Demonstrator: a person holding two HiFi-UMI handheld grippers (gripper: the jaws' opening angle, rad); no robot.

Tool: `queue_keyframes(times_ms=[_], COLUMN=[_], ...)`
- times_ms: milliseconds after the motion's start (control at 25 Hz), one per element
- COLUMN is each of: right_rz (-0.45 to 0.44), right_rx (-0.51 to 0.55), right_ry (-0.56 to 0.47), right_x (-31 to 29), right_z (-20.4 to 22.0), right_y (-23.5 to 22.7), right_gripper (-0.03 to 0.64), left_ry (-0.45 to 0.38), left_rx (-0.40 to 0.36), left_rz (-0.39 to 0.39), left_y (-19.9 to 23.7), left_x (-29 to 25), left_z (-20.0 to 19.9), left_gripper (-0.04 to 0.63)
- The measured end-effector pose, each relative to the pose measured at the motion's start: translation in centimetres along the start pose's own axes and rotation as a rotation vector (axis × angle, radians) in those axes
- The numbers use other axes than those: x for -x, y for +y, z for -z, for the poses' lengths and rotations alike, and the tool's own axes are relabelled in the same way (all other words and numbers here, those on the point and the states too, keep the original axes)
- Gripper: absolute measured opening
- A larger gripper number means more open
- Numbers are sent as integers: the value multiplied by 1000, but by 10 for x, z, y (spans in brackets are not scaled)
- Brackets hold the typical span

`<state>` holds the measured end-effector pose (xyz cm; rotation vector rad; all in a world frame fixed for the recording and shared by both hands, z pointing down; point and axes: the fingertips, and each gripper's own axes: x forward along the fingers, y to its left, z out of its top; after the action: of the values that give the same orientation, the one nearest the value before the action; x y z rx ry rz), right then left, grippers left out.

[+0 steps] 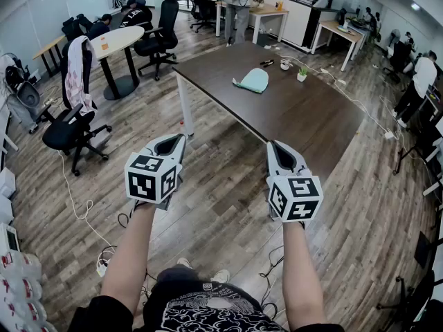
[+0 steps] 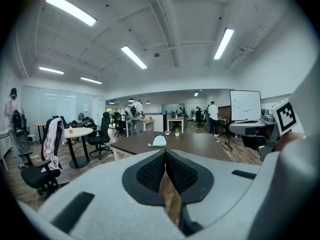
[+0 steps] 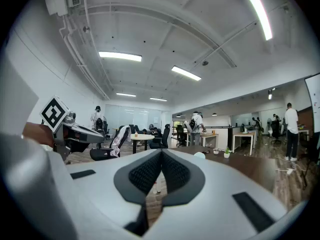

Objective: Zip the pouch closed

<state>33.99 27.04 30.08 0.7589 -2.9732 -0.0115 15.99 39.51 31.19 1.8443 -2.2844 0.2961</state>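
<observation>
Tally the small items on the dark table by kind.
Pouch: 1
Potted plant: 1
White container: 1
Black item, too small to identify: 1
Total: 4

Two arms reach forward, side by side.

Left arm (image 1: 131, 254) holds left gripper (image 1: 176, 142). Tip stops short of dark table (image 1: 291, 109) and points bit down at it. Jaws pressed together, nothing between.

Right arm (image 1: 301, 275) holds right gripper (image 1: 277, 149) flat. Tip close to table's near edge. Jaws pressed together too, nothing between.

Left marker cube (image 1: 151, 178) and right marker cube (image 1: 296, 198) sit at back end, far from table. Grippers well apart, both aimed toward table.
</observation>
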Motion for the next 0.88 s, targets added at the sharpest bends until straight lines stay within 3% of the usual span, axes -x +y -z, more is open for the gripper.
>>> queue_keyframes(times_ms=[560, 880], right_rz=[24, 61], right_rx=[-25, -44], right_ry=[22, 48], right_x=[-22, -68], right_z=[13, 16], right_y=[-7, -13], right_gripper=[-2, 52], left_ry=[8, 9], left_rx=[35, 30], left_rz=[10, 38], left_y=[17, 50], left_x=[-21, -63], left_z=[5, -1], left_gripper=[14, 15])
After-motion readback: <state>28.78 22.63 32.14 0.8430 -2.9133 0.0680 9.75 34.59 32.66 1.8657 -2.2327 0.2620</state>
